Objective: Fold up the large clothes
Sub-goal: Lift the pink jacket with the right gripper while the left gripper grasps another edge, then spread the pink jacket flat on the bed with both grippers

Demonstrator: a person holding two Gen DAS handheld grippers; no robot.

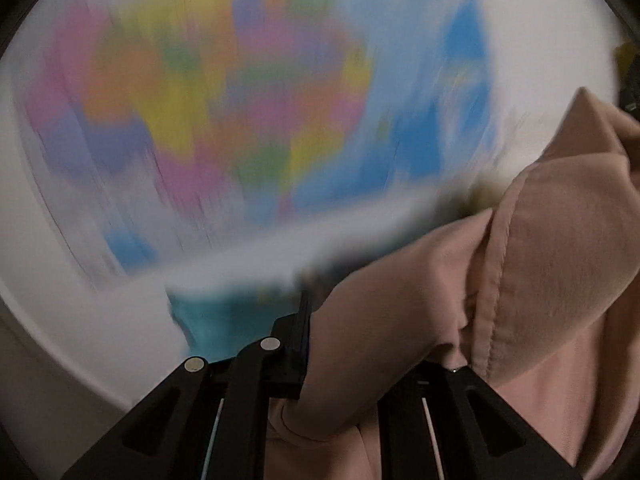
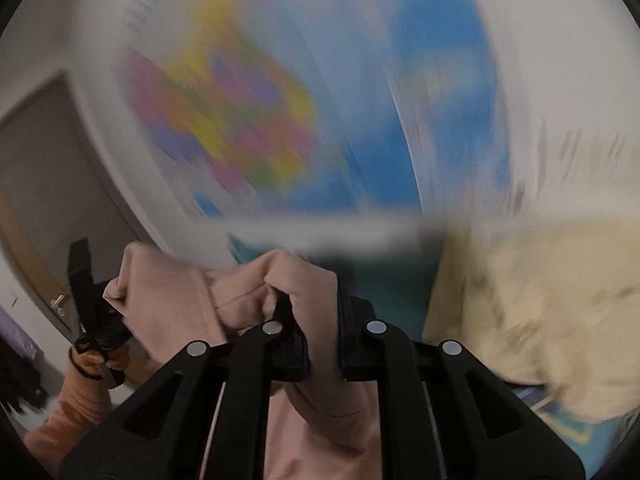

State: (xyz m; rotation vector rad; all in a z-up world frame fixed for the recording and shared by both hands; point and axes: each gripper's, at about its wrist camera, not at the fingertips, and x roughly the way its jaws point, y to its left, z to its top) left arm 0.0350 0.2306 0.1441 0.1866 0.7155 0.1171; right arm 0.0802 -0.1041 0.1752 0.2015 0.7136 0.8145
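The pale pink, soft fleece garment (image 1: 532, 264) with stitched seams hangs bunched between two hand-held grippers, raised in front of a blurred wall poster of many colours (image 1: 224, 112); what lies under it cannot be told. It is one garment, thick and matt, gathered in heavy folds, with a double-stitched hem running down one fold in the left wrist view.

The left hand-held gripper (image 1: 320, 344) is pinching a fold of this pink cloth, its black fingers pressed close with the fabric spilling over the right finger. The right hand-held gripper (image 2: 322, 332) likewise pinches a bunched fold, the cloth squeezed between its two fingers and hanging below.

In the right wrist view a hand (image 2: 100, 360) in an orange knitted sleeve (image 2: 68, 412) grips the other tool's handle. One cream, fluffy fabric mass (image 2: 540, 312) lies to the right, too blurred to identify. A brown door (image 2: 52, 184) stands left.
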